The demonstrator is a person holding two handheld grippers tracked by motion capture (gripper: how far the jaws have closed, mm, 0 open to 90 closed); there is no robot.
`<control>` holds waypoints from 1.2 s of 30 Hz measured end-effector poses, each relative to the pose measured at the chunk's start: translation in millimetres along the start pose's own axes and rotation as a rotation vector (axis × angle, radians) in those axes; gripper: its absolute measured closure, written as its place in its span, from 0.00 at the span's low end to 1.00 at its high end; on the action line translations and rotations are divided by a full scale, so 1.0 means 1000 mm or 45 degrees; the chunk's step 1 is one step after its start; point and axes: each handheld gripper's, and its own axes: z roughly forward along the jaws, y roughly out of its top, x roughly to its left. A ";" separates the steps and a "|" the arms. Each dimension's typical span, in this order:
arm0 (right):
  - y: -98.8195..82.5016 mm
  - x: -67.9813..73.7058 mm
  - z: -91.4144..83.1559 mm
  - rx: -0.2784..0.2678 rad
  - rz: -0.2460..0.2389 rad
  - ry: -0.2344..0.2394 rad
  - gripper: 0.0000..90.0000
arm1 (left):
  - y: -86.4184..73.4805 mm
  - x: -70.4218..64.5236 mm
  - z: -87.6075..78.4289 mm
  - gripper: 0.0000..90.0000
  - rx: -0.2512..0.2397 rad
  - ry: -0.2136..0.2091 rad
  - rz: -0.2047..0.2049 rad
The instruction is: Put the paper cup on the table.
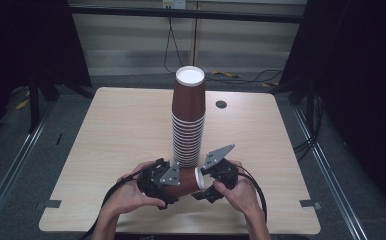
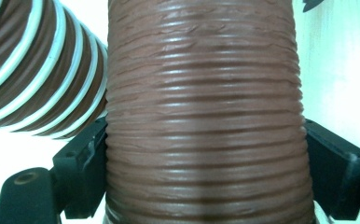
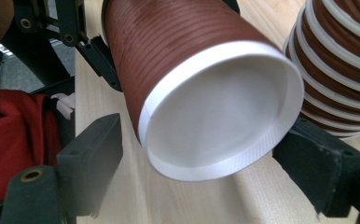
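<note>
In the left gripper view, the brown cup (image 2: 206,121) ran past the top and bottom edges, hiding its rim and base. The stack of cups (image 3: 341,60) was cut off at the right gripper view's top right corner.

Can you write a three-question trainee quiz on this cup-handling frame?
1. True or false: the left gripper has its jaws closed on the lying brown cup.
2. Which way does the cup's white base face in the high view? A) towards the right gripper B) towards the left gripper C) straight up
3. How do the cups in the tall stack stand on the table: mouth up or mouth down?

Key
1. True: in the left gripper view both jaws press on the ribbed cup wall.
2. A.
3. Mouth down: the white base of the top cup faces up.
</note>
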 end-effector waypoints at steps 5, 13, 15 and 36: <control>0.001 0.000 0.002 0.017 -0.019 0.031 0.16 | 0.003 0.001 0.002 0.16 0.048 -0.031 0.068; 0.002 -0.003 0.001 -0.015 -0.014 0.052 0.15 | 0.005 -0.004 0.002 0.16 0.041 -0.041 0.068; 0.002 -0.002 0.000 -0.005 -0.021 0.045 0.15 | 0.006 -0.003 0.003 0.16 0.060 -0.054 0.076; 0.007 0.000 0.009 0.066 -0.070 0.159 0.24 | 0.005 -0.003 0.006 0.14 -0.007 -0.119 0.115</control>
